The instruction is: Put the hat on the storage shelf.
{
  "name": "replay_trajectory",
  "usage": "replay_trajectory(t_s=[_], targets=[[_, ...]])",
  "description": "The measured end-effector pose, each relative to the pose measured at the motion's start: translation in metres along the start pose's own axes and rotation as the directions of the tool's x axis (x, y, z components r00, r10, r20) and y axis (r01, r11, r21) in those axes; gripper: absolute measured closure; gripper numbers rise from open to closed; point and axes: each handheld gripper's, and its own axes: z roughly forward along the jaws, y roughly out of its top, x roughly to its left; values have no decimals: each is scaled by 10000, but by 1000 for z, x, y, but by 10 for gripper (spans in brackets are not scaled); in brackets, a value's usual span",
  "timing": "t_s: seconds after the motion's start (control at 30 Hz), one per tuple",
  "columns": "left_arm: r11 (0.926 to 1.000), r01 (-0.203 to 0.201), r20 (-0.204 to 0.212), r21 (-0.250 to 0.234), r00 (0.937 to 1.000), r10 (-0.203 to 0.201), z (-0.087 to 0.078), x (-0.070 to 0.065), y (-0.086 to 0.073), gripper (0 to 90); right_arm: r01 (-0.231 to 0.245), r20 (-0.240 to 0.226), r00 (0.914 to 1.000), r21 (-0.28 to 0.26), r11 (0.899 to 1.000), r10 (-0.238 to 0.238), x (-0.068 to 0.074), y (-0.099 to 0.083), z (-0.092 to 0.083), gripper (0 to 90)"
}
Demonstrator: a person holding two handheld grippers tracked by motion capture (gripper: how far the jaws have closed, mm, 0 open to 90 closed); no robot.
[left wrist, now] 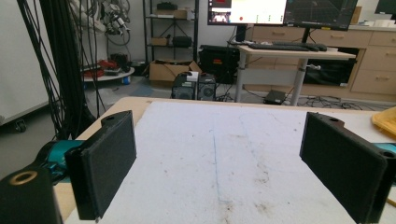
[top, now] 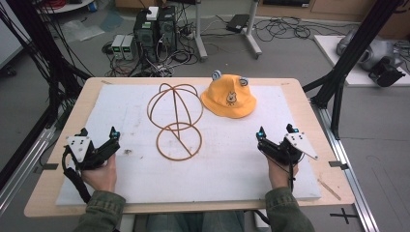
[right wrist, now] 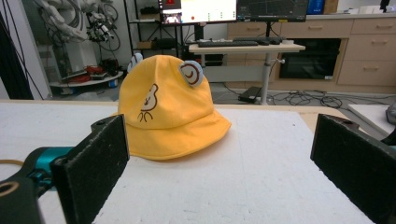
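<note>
A wooden table (top: 48, 183) topped with a white foam board (top: 232, 164) stands in a lab, with computer towers (top: 154, 29) and tangled cables on the grey floor at the top of the high view, and a desk with monitors (left wrist: 280, 11) far behind in the gripper views.

On the board, in the upper middle of the high view, lies a yellow bucket hat (top: 228, 97) with a small bear face and two grey ears; it sits brim-down. Just to its left, apart from it, stands a wooden wire-frame hat stand (top: 175, 121) made of hoops.

The right gripper (top: 275, 131) rests at the lower right of the high view, held in the person's right hand (top: 280, 171). Its jaws are spread wide with nothing between them. The hat lies above and to the left of it in that view, well apart; in the right gripper view the hat (right wrist: 166, 107) sits ahead, left of centre, beyond the jaws.

The left gripper (top: 99, 133) rests at the lower left, held in the left hand (top: 101, 175), jaws likewise spread and bare board between them. The stand is to its upper right, the hat farther off; a sliver of the yellow brim (left wrist: 385, 119) shows at the right edge of the left gripper view.
</note>
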Motion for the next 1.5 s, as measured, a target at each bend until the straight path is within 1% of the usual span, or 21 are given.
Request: replay_trajectory(t_s=[0.1,0.2,0.23,0.53,0.57,0.63,0.7,0.77,0.83,0.93,1.0,1.13,1.17,1.23,1.27,1.3,1.33,1.37,1.43,1.47,1.5], targets=[[10000,42,-11,-31,10000,-42,0,1,0,110,40,8,10000,-43,10000,-40,0,0,0,40],[10000,-7,-16,-31,10000,6,0,0,0,111,-11,-12,10000,-49,10000,11,0,0,-1,40],[10000,-51,17,38,10000,51,0,0,0,111,11,4,10000,-90,10000,-11,0,0,-1,40],[10000,-45,-1,26,10000,45,-1,-1,0,111,-77,9,10000,-160,9998,77,-1,1,0,40],[10000,-59,-2,30,10000,59,-1,-1,0,111,-123,62,9999,-214,9997,125,0,1,0,40],[10000,-72,35,44,10000,72,0,-1,0,111,-264,-46,9996,-258,9993,263,0,3,2,40],[10000,-45,67,58,10000,45,0,-2,-1,110,-472,-264,9986,-196,9987,466,1,8,4,40],[9999,-52,100,145,9999,50,0,-3,-2,110,-559,-321,9980,-197,9982,553,2,14,6,40],[9999,-50,144,154,9999,48,0,-2,-2,111,-446,-369,9984,-248,9987,437,4,19,9,40],[9999,123,120,120,9998,-125,1,-1,-2,111,-304,-510,9982,-90,9995,299,8,28,17,40],[9999,103,100,124,9999,-105,0,0,-1,110,-220,-513,9984,-90,9997,215,9,31,20,40],[9999,92,111,139,9999,-94,-1,0,-1,111,14,-675,9977,-99,10000,-20,16,46,33,39],[9998,153,144,152,9998,-156,-1,0,-2,110,70,-693,9976,-95,9999,-77,17,50,37,39],[9996,222,226,199,9995,-226,0,-1,-2,111,44,-774,9970,-133,9999,-54,21,57,45,40],[9995,261,200,205,9995,-265,-1,-1,-3,110,158,-838,9963,-116,9998,-167,24,61,50,40],[9994,297,200,174,9993,-301,-1,0,-3,111,486,-1064,9930,-221,9986,-506,29,66,59,40],[9992,364,185,136,9992,-367,-1,0,-3,111,486,-1064,9930,-221,9986,-506,29,66,59,40],[9993,353,176,125,9992,-355,-1,1,-2,111,609,-1123,9917,-251,9978,-633,32,68,62,40],[9990,423,166,136,9990,-426,-1,1,-2,111,898,-1166,9889,-214,9957,-917,39,71,74,39],[9990,434,165,140,9989,-436,-1,1,-2,110,960,-1209,9879,-152,9953,-971,44,73,85,40],[9990,431,175,142,9989,-434,-1,1,-3,110,960,-1209,9879,-152,9953,-971,44,73,85,40]])
